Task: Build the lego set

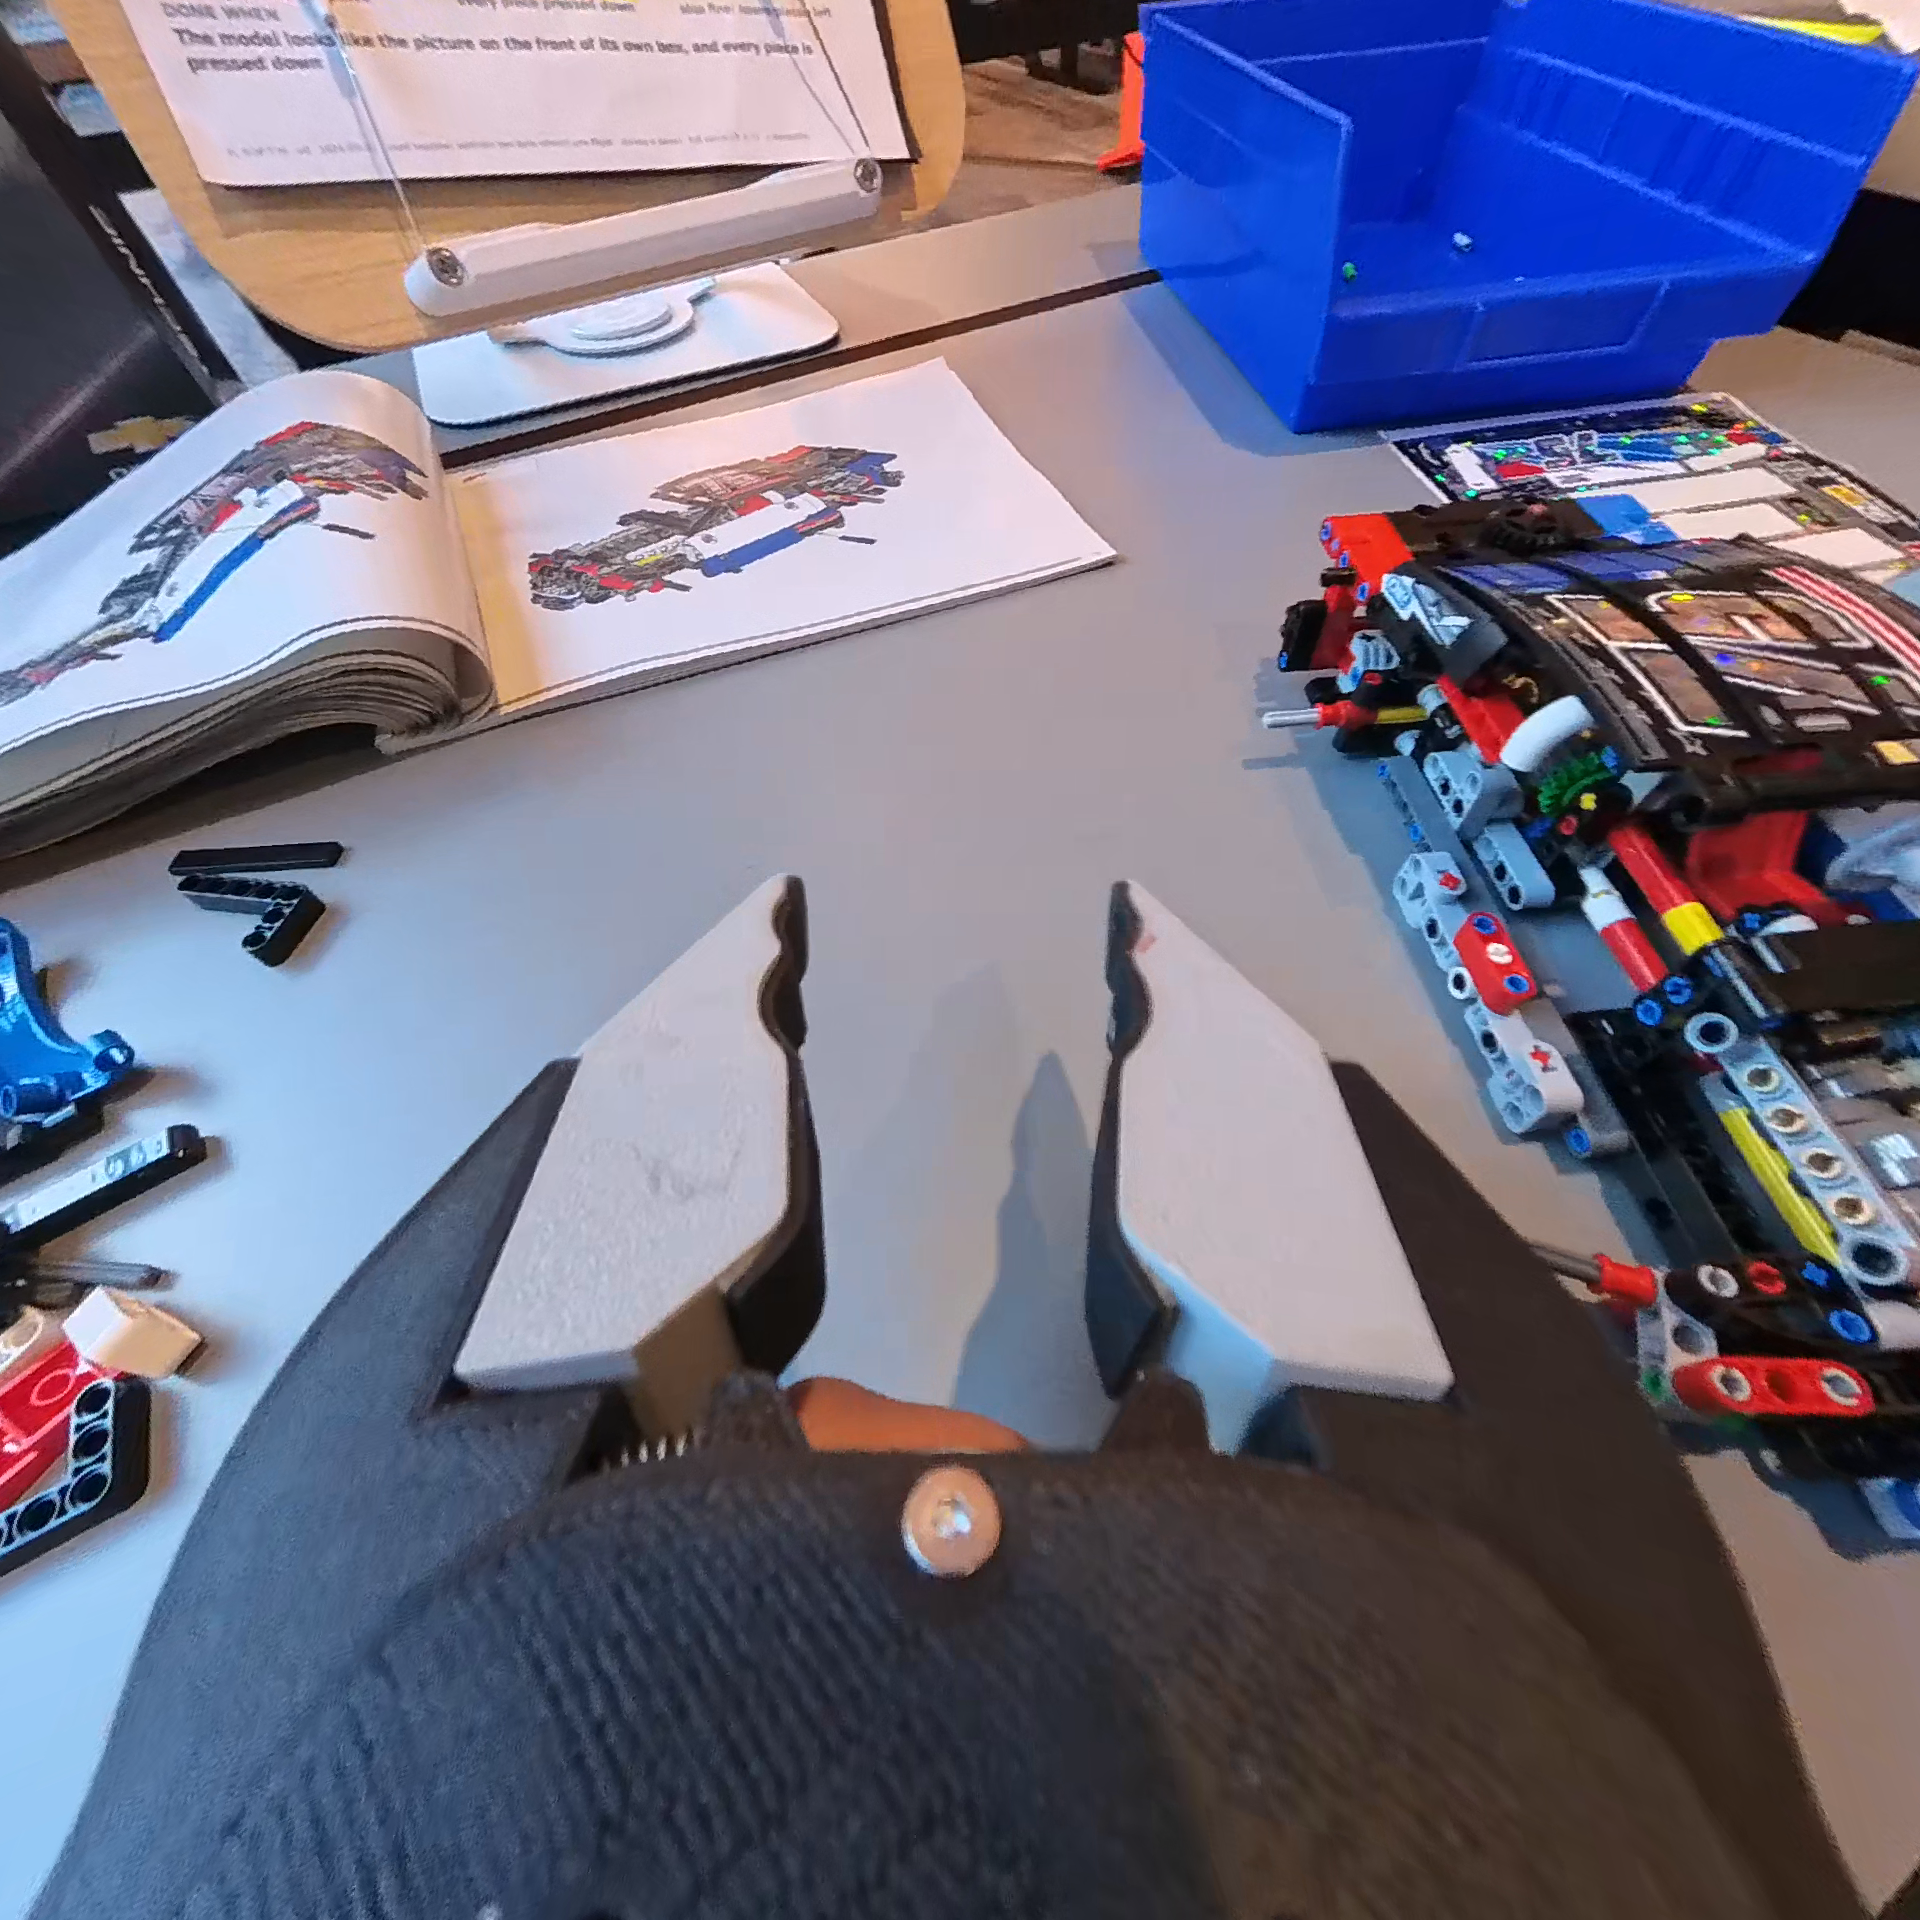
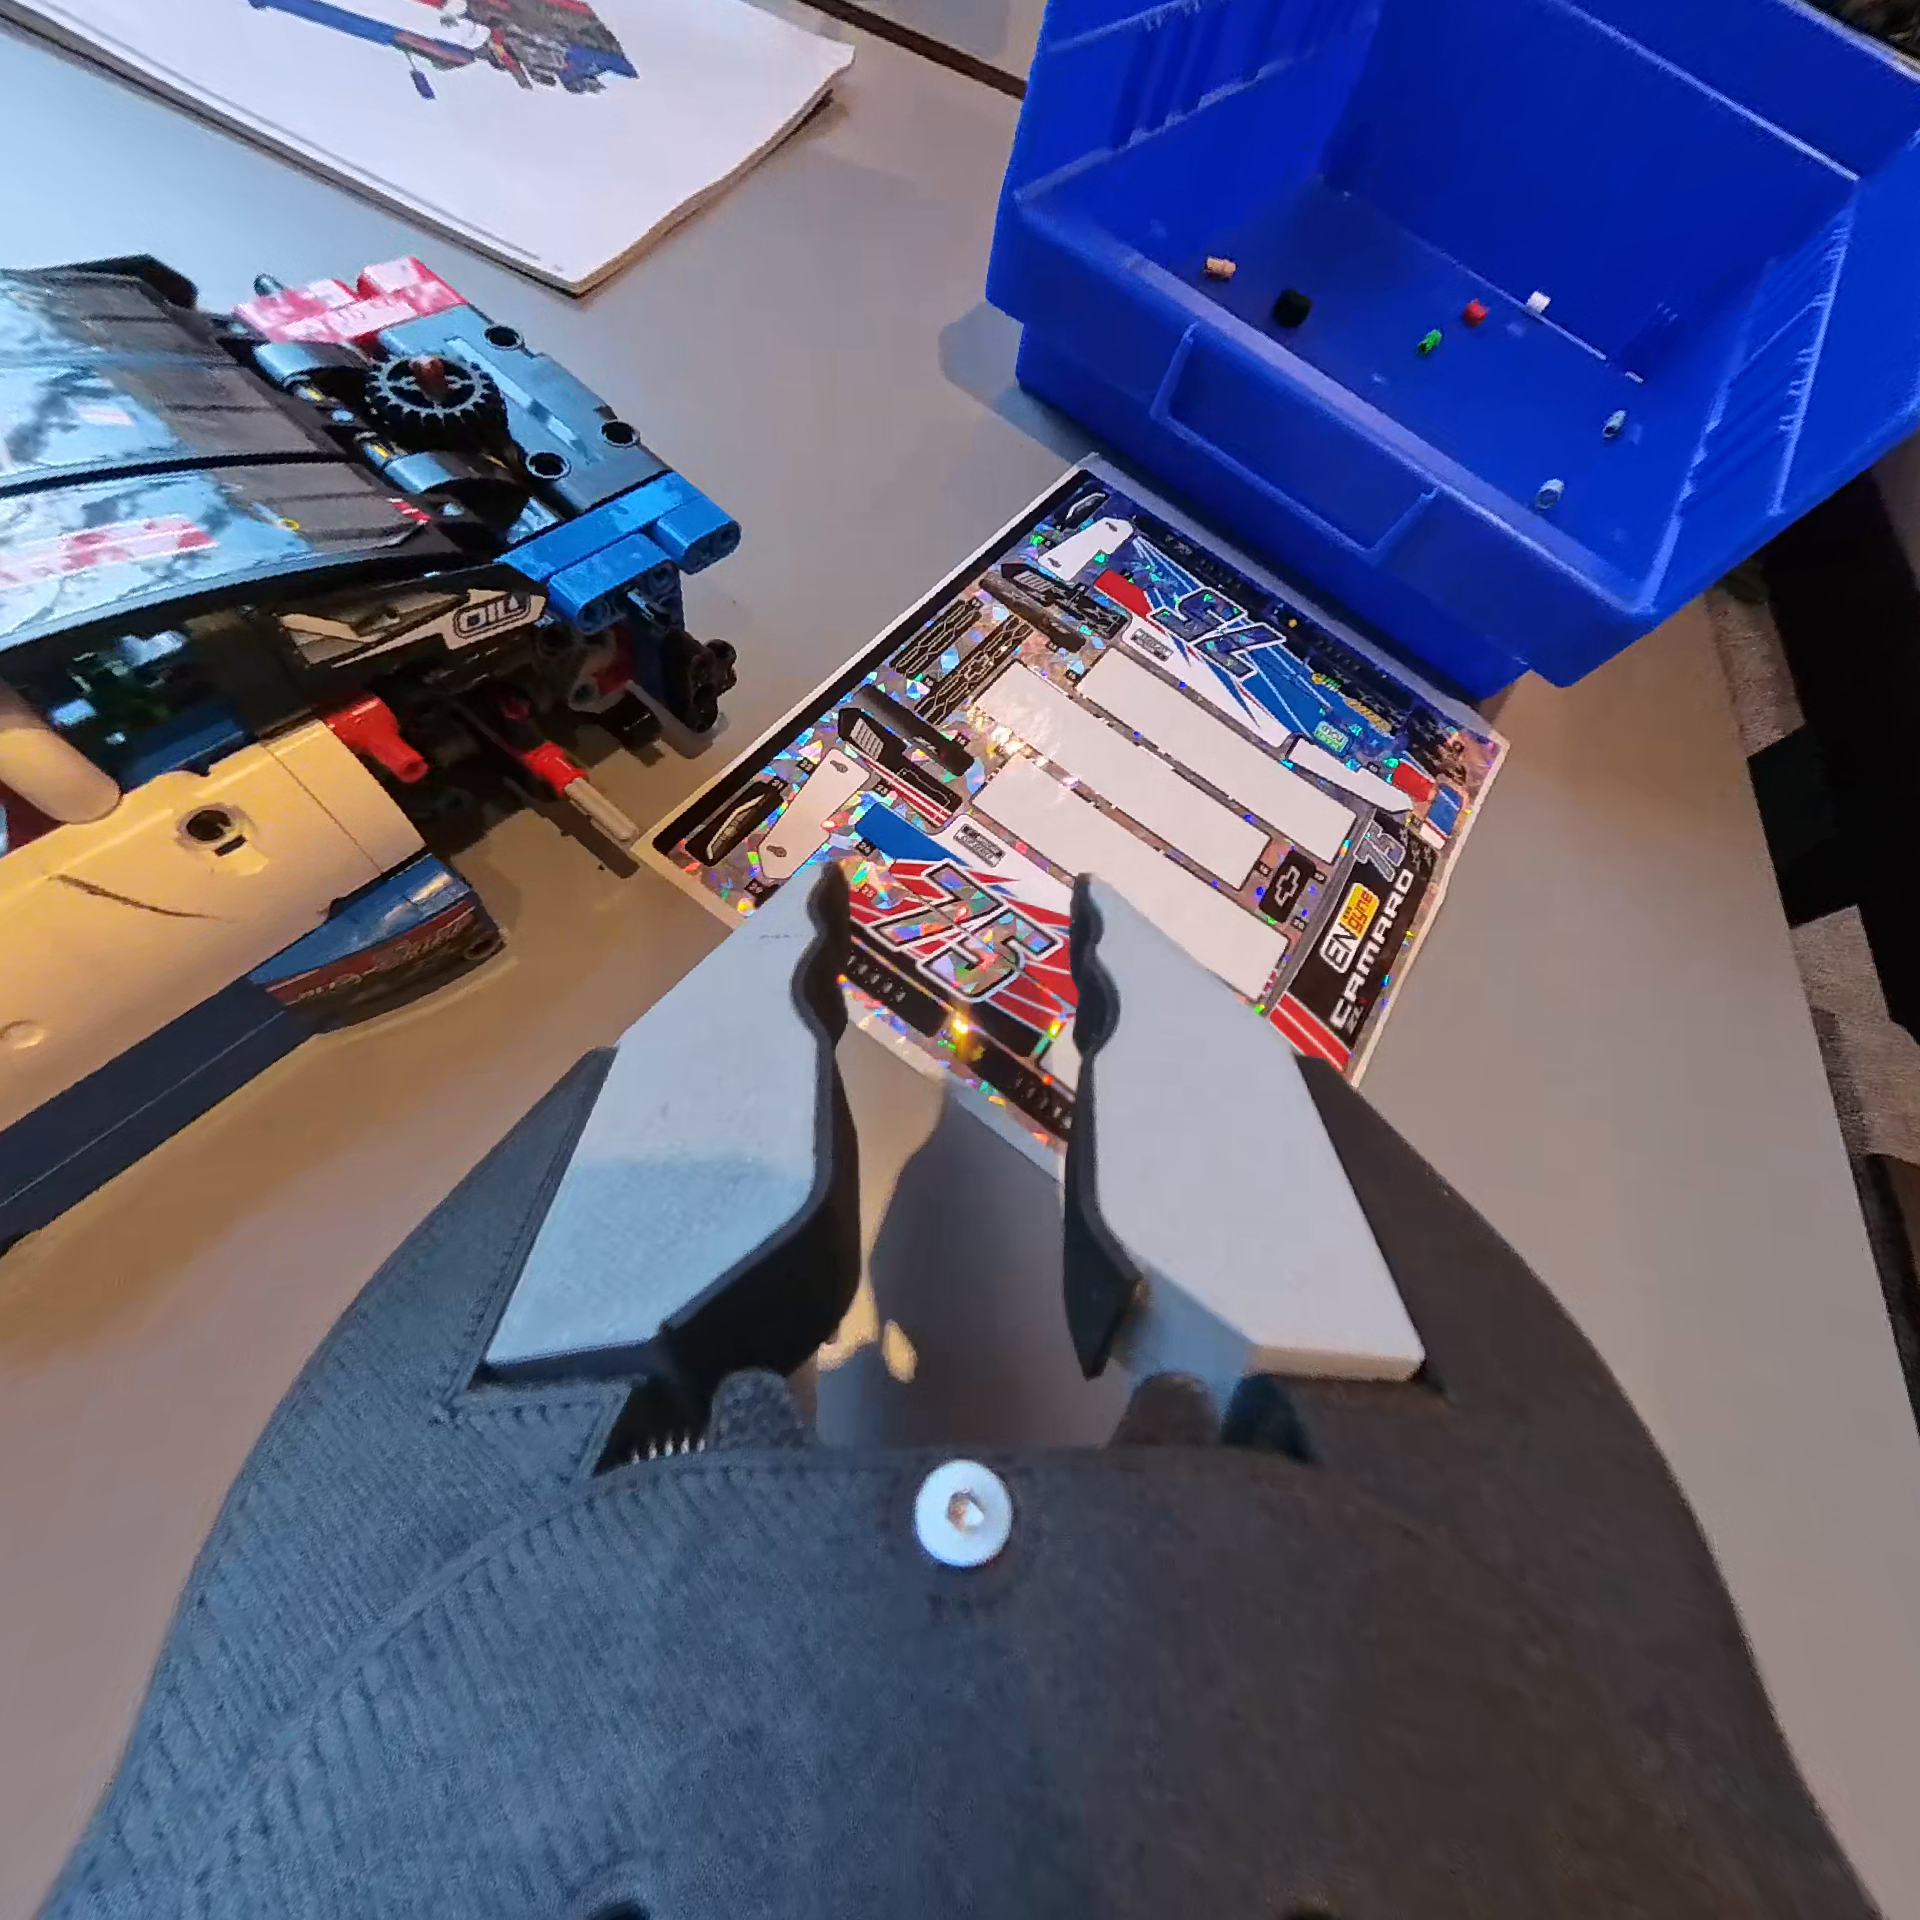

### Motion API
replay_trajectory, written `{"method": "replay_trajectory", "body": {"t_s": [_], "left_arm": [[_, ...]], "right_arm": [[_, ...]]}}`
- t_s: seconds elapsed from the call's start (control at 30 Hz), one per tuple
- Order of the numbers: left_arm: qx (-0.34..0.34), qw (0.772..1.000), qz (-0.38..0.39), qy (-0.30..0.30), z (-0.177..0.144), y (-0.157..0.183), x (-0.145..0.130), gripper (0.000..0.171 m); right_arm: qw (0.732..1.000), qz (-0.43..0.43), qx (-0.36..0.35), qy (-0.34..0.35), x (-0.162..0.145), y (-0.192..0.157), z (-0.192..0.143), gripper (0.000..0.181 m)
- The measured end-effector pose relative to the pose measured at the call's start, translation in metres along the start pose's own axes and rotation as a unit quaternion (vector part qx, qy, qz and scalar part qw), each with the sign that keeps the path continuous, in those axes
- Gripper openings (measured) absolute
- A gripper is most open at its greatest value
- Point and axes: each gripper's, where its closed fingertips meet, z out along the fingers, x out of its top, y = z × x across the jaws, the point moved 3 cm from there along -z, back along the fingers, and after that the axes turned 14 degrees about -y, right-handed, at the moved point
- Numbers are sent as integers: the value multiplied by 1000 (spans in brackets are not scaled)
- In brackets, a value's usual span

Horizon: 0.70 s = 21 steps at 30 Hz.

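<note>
Left wrist view first: the left tongs (image 1: 956,914) hang spread wide over bare grey desk (image 1: 935,727), nothing between the fingers. The lego car (image 1: 1621,831) sits off to their right, near but not touching, its long side running away from the camera. Its black curved roof carries stickers, and below that the frame is all exposed: grey holed beams, red and yellow axles, blue pins, a green gear. To the tongs' left lie loose parts, a black L-shaped beam (image 1: 255,902) closest, a blue piece (image 1: 42,1039) and a red and black piece (image 1: 62,1455) at the edge. An open instruction booklet (image 1: 582,540) lies farther ahead, and a blue bin (image 1: 1486,208) stands at the far right.

Over to the right wrist view: the right tongs (image 2: 956,904) are also parted and empty, tips hovering above the near edge of a glittery sticker sheet (image 2: 1101,769). Here the car (image 2: 312,582) lies to the left of the tongs, just beside the sheet, showing a white side panel, a dark blue lower strip, a blue block end and a black gear on top. The bin (image 2: 1455,343) stands beyond the sheet with a few tiny pieces scattered on its floor.
</note>
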Motion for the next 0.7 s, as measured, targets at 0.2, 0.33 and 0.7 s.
{"method": "replay_trajectory", "body": {"t_s": [0.2, 0.33, 0.7], "left_arm": [[-84, 996, 20, -11, 1, 16, -2, 49], [-136, 990, 0, -28, 4, 18, -4, 49], [-143, 988, 15, -47, 8, 23, -6, 48]], "right_arm": [[998, 33, 49, 2, 3, 5, 4, 43], [994, 56, 86, 19, 6, 9, 2, 38], [992, 57, 95, 67, 11, 10, -9, 31]]}}
